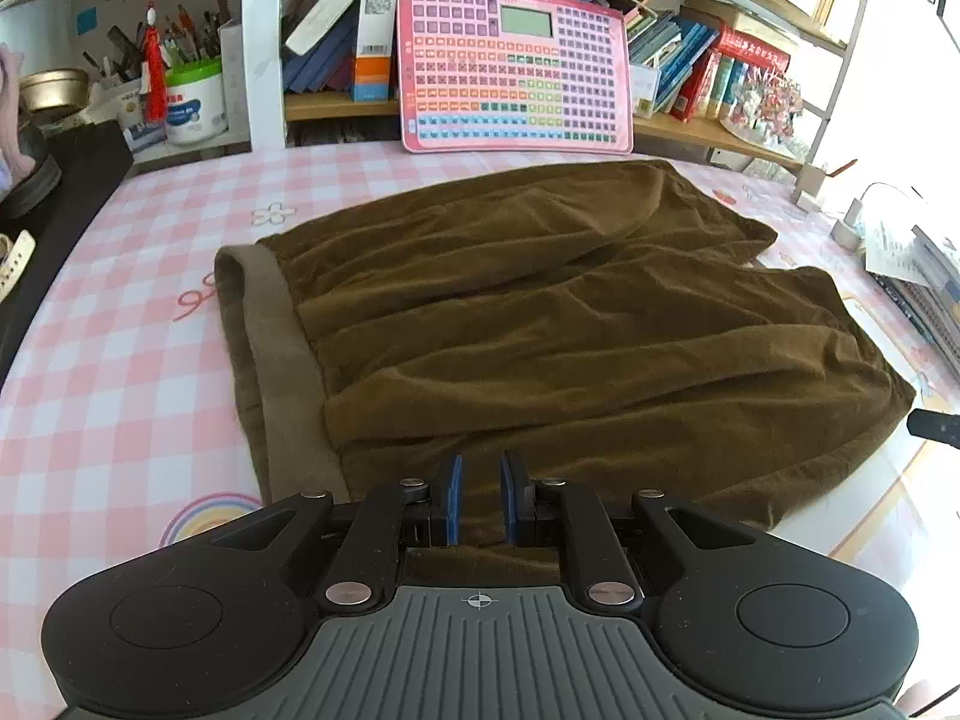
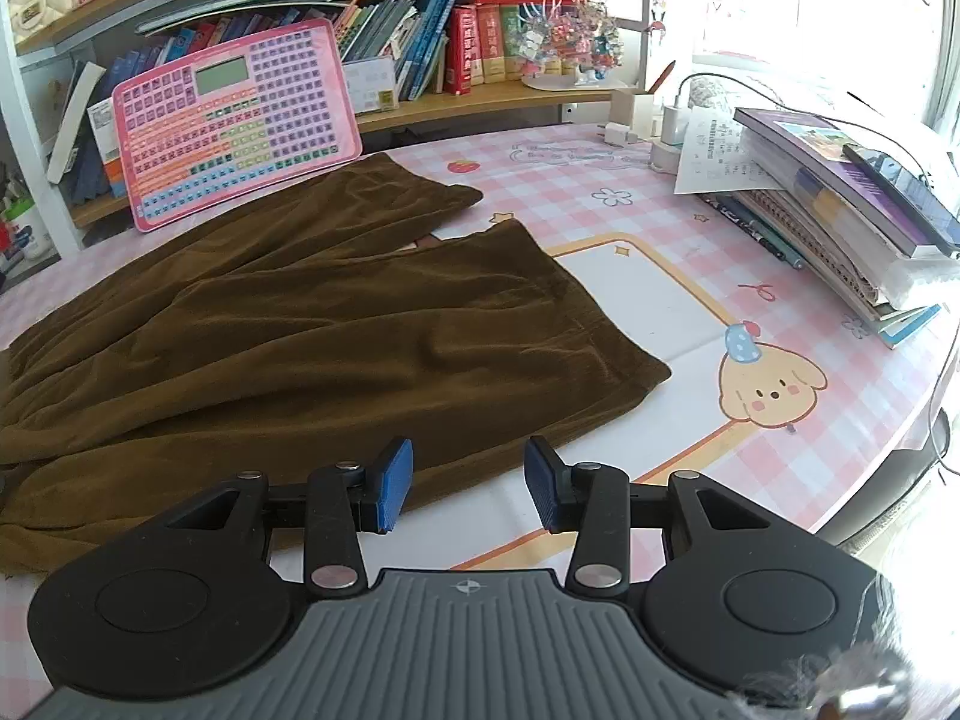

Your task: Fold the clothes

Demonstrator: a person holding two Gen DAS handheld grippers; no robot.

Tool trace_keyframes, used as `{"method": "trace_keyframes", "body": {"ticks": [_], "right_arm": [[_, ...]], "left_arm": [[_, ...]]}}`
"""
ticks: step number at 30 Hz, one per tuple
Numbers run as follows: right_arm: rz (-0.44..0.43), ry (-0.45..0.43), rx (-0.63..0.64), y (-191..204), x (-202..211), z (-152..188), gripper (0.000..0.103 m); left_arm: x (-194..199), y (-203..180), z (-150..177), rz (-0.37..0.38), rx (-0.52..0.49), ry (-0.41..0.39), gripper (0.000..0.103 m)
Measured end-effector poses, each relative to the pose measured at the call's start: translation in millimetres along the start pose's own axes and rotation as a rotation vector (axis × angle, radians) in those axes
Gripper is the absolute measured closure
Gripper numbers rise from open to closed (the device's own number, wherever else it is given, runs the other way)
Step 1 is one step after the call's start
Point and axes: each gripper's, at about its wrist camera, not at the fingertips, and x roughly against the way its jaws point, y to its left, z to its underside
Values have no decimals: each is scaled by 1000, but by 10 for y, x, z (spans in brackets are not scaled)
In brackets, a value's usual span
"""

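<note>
The brown shorts [image 1: 540, 324] cover the middle of the table [image 1: 120, 324]. Left of their waistband the checked cloth lies bare, a wide lane from near edge to far. At the far edge a pink keyboard toy [image 1: 516, 66] leans against the shelf [image 1: 336, 105], its foot just behind the shorts, so little room there. Right of the shorts the printed mat [image 2: 660, 300] is bare out to a stack of books [image 2: 840, 216] on the far right, with chargers [image 2: 660, 126] and a cable behind. The left gripper [image 1: 480, 501] hangs over the near hem; the right gripper [image 2: 468, 483] over the near right hem.
</note>
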Motion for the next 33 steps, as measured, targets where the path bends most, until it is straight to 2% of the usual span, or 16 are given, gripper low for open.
{"method": "trace_keyframes", "body": {"ticks": [10,11,13,15,16,18,21,24,33], "right_arm": [[-32,4,45,175,76,29,57],[-33,4,49,181,80,19,56],[-36,2,60,177,83,-24,52],[-43,-3,79,169,83,-95,45],[-47,-9,92,163,81,-142,38],[-56,-25,123,156,78,-227,28],[-77,-39,179,132,29,-387,22],[-108,-45,221,71,-72,-585,19],[-218,-56,385,-200,-734,-1383,18]], "left_arm": [[43,36,68,-12,-6,9,85],[47,49,58,-17,-3,8,82],[61,73,34,-25,0,2,61],[76,98,-3,-38,2,-9,52],[83,111,-23,-44,2,-15,48],[76,141,-68,-61,13,-23,42],[45,173,-139,-90,28,-28,34],[8,190,-208,-118,44,-32,27],[-109,227,-516,-192,138,-43,27]]}}
